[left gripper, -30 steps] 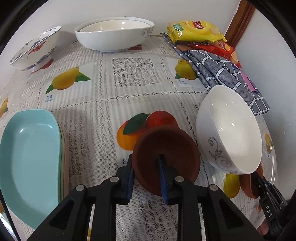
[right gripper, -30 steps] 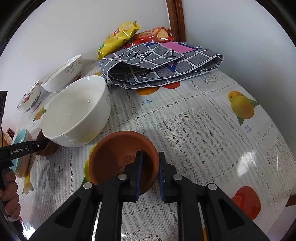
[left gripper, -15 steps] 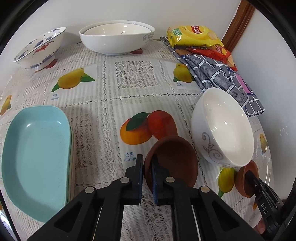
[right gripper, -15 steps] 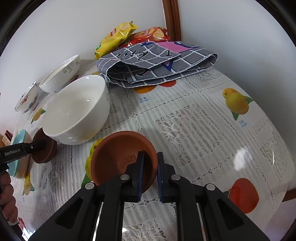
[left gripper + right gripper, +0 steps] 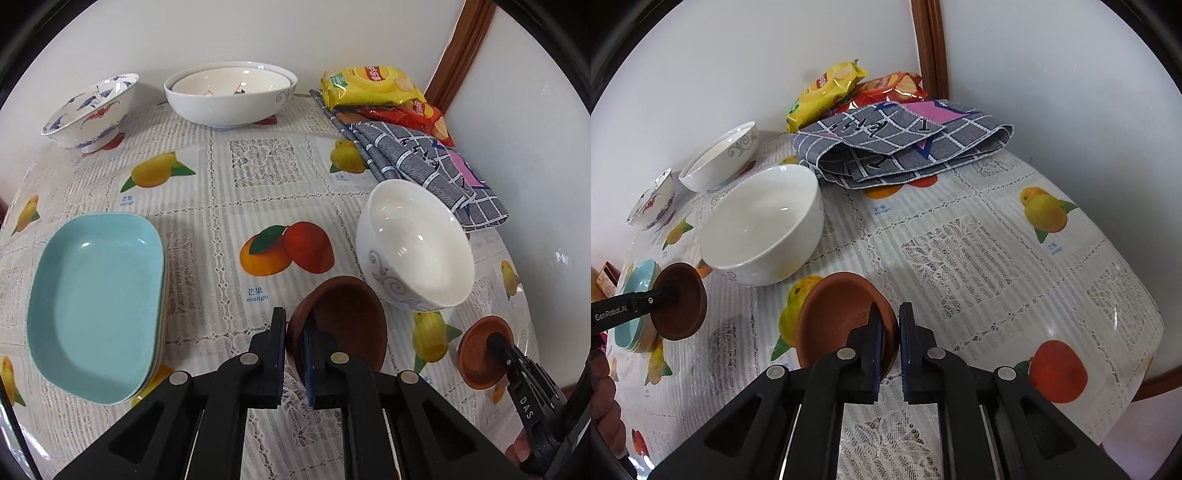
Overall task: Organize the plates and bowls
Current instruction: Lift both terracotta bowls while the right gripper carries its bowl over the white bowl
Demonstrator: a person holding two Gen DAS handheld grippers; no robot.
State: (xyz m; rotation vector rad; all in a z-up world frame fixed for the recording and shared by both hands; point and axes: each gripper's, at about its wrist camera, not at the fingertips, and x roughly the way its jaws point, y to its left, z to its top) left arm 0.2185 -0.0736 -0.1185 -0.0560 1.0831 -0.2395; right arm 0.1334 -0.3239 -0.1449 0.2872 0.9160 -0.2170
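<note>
Tablecloth (image 5: 258, 177) printed with fruit, crowded with dishes, two small brown saucers pinched in tongs.

Largest come first: the stack of turquoise plates (image 5: 96, 295) lies at the left edge, a wide white serving bowl (image 5: 229, 98) with another nested inside stands by the far wall, and a painted bowl (image 5: 90, 110) sits beside it. A folded grey checked cloth (image 5: 905, 147) lies in the corner under two snack bags (image 5: 373, 86). Near the middle stands a deep white bowl (image 5: 764, 225). The left gripper (image 5: 294, 343) is clenched on the rim of a dark brown saucer (image 5: 343, 321), tilted just beside that bowl. The right gripper (image 5: 890, 343) clamps a second brown saucer (image 5: 838, 314), also tilted.
</note>
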